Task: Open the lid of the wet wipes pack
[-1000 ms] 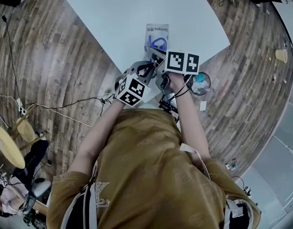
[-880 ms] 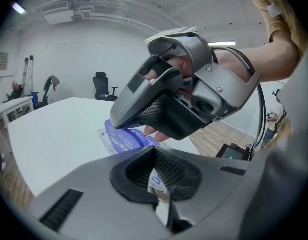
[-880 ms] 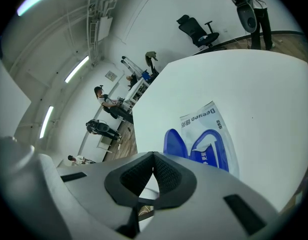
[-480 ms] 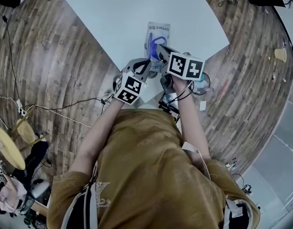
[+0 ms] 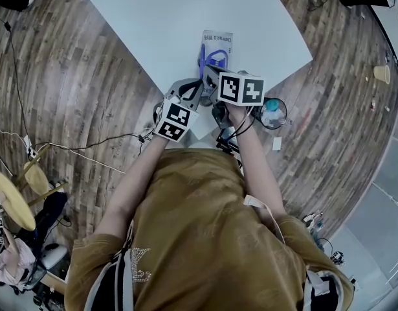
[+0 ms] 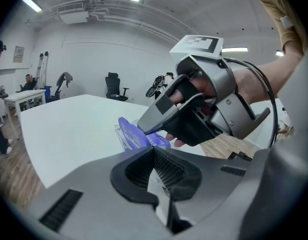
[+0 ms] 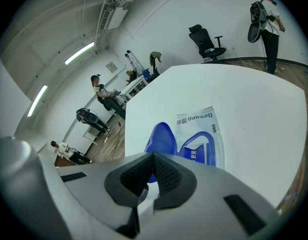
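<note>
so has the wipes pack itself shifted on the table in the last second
no, not noticeably: in the head view the wet wipes pack lies at the same spot from the table's right corner; its blue lid stands raised

White worktop (image 5: 186,24): upper centre of the head view. Wood-plank floor (image 5: 76,76) lies around it on the left and right. A black cable (image 5: 114,137) runs across the floor, left of centre. Yellow round-topped stool (image 5: 11,199) at the lower left edge. Pale cup (image 5: 382,74) on the floor, upper right. Right gripper view: black office chair (image 7: 206,38) upper right, strip light (image 7: 78,53) upper left, a standing person (image 7: 100,90) mid left.
</note>
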Demonstrator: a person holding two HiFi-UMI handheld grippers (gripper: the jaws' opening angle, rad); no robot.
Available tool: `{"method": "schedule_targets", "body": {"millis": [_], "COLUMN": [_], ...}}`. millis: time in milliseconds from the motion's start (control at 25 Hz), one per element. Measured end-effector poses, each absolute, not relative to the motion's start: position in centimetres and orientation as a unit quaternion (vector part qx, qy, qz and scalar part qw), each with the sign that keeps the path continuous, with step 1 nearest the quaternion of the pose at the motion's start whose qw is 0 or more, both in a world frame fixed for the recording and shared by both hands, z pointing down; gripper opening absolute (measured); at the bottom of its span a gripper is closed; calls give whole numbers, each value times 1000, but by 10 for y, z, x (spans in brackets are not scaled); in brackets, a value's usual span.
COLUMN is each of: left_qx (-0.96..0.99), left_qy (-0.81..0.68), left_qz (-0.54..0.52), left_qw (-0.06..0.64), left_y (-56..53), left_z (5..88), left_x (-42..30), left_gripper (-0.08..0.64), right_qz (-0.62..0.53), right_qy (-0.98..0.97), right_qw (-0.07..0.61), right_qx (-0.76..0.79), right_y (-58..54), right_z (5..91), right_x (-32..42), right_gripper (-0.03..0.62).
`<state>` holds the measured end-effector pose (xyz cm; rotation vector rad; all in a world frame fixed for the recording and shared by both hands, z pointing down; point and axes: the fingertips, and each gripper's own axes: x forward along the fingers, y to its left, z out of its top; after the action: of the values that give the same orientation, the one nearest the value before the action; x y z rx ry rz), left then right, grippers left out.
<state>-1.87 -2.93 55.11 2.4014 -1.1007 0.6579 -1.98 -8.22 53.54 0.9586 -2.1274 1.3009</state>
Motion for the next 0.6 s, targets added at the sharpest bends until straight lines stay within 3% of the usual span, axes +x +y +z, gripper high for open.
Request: {"method": "schedule_targets", "body": {"millis": [600], "left_qx": [850], "left_qy": [-441], "left_qz": [195], "left_qw": [212], "left_y": [-54], "left_z": [528], "left_x": [-43], "left_gripper": [0], "right_qz": [480], "right_qy": [-770], "right_qw": [267], "right_qx": [323], "right_y": [-64], "right_z": [567], "right_x": [-36], "right_gripper": [9]}}
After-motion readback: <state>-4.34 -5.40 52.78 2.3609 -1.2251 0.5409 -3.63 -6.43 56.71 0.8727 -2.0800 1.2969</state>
